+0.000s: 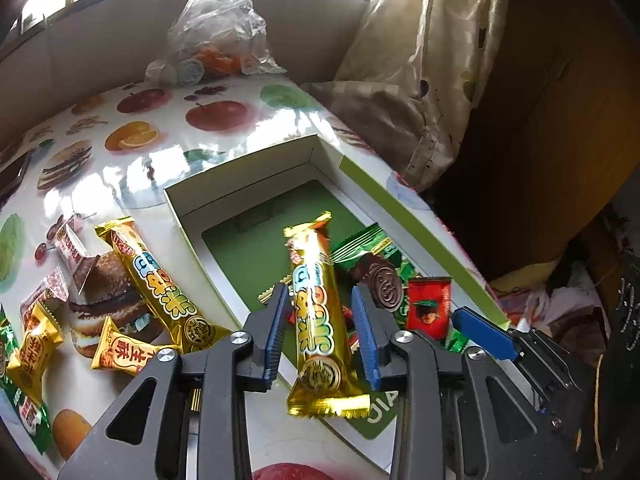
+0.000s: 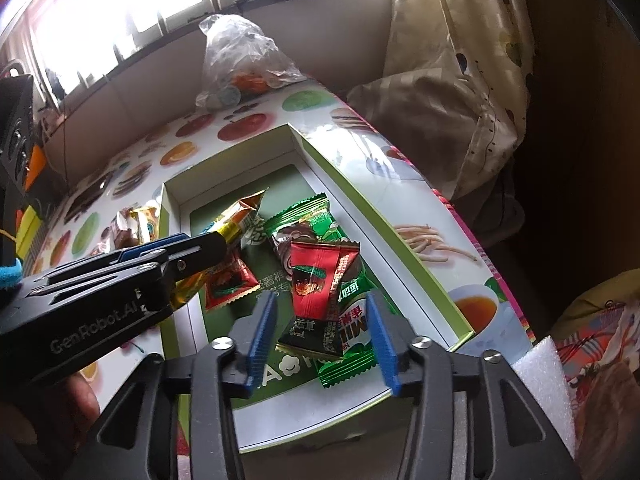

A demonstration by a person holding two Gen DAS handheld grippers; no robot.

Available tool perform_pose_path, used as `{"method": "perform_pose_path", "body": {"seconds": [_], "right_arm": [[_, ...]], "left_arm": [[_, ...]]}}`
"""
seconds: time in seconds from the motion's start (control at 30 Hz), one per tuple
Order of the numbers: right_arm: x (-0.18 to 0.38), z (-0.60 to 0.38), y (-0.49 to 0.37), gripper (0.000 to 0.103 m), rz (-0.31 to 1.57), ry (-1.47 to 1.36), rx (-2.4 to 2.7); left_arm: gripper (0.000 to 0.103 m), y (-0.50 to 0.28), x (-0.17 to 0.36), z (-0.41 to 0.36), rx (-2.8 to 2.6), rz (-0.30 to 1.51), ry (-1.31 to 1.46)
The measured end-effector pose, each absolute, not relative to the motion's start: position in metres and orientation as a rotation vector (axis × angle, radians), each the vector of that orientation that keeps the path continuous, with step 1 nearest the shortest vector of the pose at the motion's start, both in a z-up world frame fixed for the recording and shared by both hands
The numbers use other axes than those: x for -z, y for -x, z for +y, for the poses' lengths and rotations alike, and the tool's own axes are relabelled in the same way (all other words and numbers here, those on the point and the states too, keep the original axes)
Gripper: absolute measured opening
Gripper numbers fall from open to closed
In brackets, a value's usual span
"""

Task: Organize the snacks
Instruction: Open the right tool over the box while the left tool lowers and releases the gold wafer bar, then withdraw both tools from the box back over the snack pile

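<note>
Your left gripper (image 1: 320, 320) has a long gold snack bar (image 1: 318, 312) between its blue fingers (image 1: 276, 332). The fingers have let go, with a gap on each side of the bar. The bar tips over the edge of the white box (image 1: 240, 200). Your right gripper (image 2: 320, 332) is let go too, fingers wide apart. A red candy packet (image 2: 316, 280) and a green packet (image 2: 348, 340) lie in the box between and just past them.

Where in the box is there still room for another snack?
The box's far end, between its back wall and the green packet, shows bare green floor. The near end is crowded: the red packet and green wrappers pile there, beside the gold bar.
</note>
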State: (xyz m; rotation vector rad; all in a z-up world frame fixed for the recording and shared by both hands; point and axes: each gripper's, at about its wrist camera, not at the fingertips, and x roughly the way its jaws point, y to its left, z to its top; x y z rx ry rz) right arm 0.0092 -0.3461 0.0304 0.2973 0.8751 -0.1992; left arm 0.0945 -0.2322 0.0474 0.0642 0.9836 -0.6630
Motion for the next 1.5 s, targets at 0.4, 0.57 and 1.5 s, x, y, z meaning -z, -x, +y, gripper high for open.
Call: {"method": "perform_pose_path", "body": {"seconds": [0.4, 0.57, 1.5], "right_arm": [[-0.04, -0.339, -0.001, 0.052, 0.845, -0.298, 0.21], [-0.044, -0.335, 0.002, 0.053, 0.83, -0.296, 0.209], [-0.065, -0.285, -0.003, 0.054, 0.778, -0.232, 0.125]], "left_arm": [[0.037, -0.082, -0.064, -0.219, 0.652, 0.927, -0.061], [0.037, -0.077, -0.071, -0.21, 0.632, 0.895, -0.068], [0.037, -0.048, -0.091, -0.136, 0.467, 0.771, -0.075]]}}
